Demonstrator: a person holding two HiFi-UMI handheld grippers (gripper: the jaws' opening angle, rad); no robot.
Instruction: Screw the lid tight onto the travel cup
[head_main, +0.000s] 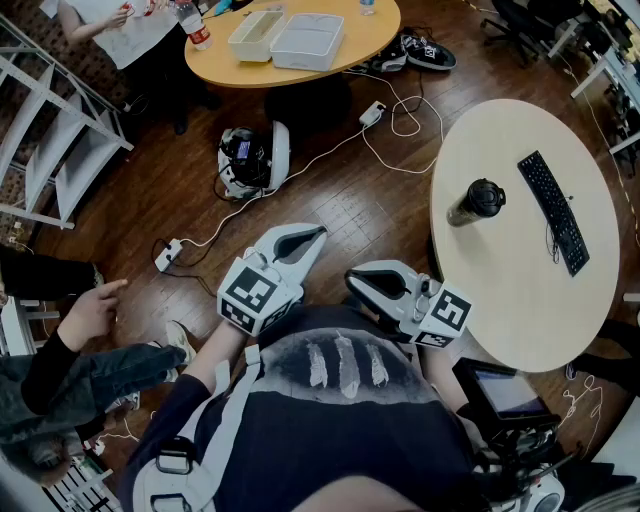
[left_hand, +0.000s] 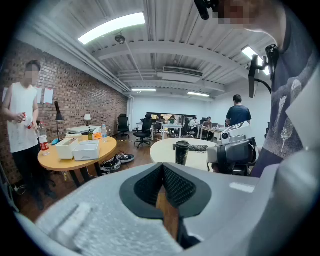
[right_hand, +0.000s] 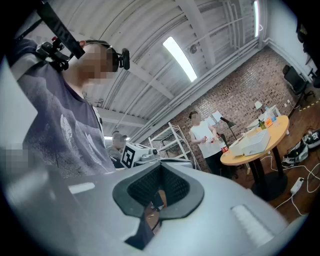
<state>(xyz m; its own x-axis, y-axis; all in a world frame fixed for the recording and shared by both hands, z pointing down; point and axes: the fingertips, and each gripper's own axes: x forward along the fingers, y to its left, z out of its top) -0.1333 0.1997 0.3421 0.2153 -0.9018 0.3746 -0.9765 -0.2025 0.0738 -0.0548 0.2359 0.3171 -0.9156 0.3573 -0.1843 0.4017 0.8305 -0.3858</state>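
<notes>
Meanwhile the lidded travel cup (head_main: 478, 202) stands on the round table (head_main: 520, 300), left gripper (head_main: 318, 234) and right gripper (head_main: 352, 279) fingers closed, empty.

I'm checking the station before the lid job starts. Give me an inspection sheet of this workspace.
Surface: round pale table, at the person's right.
Job's things: travel cup upright on it, lid on top; tightness cannot be told.
Clutter: keyboard beside the cup, apart from it.
Grippers: left gripper and right gripper shut, empty, near the person's chest.
Cables: white cables and power strip on the wood floor.
Surroundings: wooden table with white trays, sneakers, seated bystander.
</notes>
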